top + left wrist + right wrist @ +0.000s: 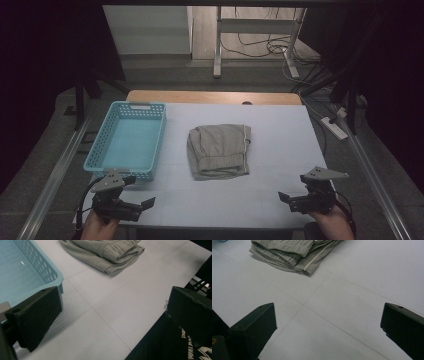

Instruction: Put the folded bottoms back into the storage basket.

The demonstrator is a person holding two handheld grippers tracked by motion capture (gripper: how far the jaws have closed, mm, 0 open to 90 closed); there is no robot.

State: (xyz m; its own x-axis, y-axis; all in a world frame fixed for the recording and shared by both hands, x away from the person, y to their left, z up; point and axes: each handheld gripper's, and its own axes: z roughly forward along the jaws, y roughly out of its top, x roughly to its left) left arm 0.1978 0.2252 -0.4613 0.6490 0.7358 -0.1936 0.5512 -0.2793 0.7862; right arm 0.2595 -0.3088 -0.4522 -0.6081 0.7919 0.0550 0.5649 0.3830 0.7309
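Folded grey-green shorts [219, 151], elastic waistband showing, lie flat mid-bench, just right of the light blue perforated basket [127, 140], not touching it. In left claw view the shorts [105, 252] sit top centre, basket corner [32, 270] at left; in right claw view the shorts [292, 253] sit at top, pale piping along one edge. Left claw [142, 206] hovers at the near left bench edge, just in front of the basket's near corner, jaws wide apart, nothing held. Right claw [287, 199] at the near right edge, jaws also wide apart, empty. Both claws well apart from the shorts, pointing inward. White bench [280, 130] surface with faint seam lines; wooden strip at far edge.
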